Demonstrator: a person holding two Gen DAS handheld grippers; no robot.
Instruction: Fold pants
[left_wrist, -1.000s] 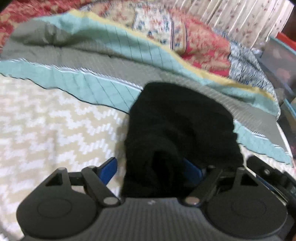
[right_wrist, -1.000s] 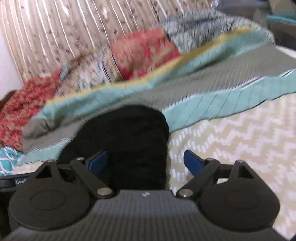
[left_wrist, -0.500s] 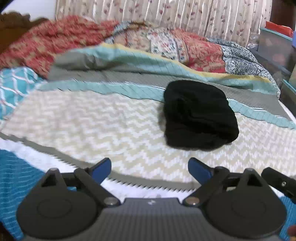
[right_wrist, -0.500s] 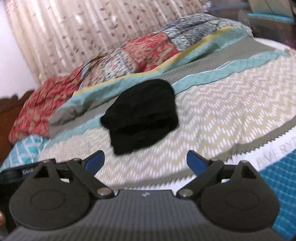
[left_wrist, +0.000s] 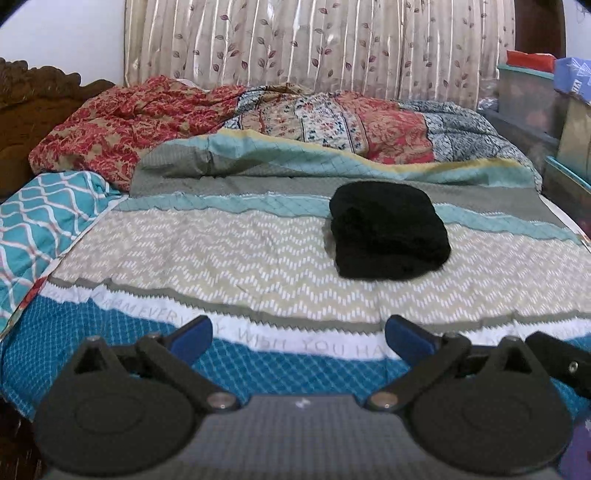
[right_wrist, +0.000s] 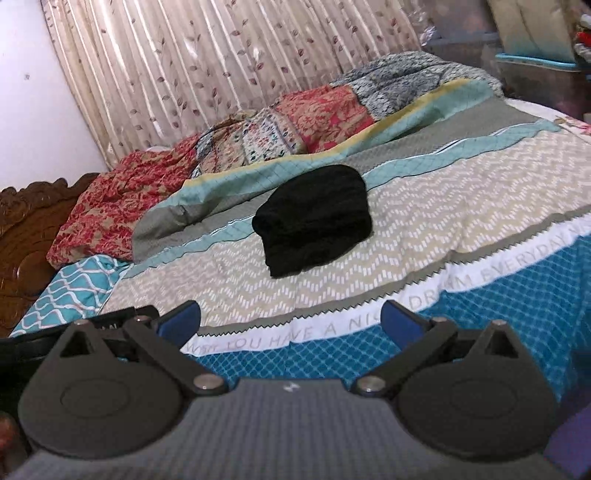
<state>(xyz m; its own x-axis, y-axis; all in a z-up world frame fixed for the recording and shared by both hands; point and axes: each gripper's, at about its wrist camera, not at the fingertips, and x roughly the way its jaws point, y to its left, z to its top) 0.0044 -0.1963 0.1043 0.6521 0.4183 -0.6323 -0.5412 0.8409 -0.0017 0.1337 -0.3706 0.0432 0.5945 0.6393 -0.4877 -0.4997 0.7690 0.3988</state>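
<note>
The black pants (left_wrist: 388, 230) lie folded in a compact bundle on the patterned bedspread (left_wrist: 221, 266), towards the far side of the bed. They also show in the right wrist view (right_wrist: 314, 219). My left gripper (left_wrist: 298, 338) is open and empty, held well back over the near blue edge of the bed. My right gripper (right_wrist: 290, 320) is open and empty too, equally far back from the pants. Part of the right gripper shows at the right edge of the left wrist view (left_wrist: 557, 360).
A crumpled red and patterned quilt (left_wrist: 258, 122) lies along the far side of the bed before a curtain (left_wrist: 314, 44). A carved wooden headboard (right_wrist: 26, 236) stands at the left. Storage boxes (left_wrist: 535, 96) stand at the right. A teal pillow (left_wrist: 40, 221) lies at left.
Both grippers have let go of the pants and pulled back from the bundle to the near edge of the bed. The pants stay folded where they were.
</note>
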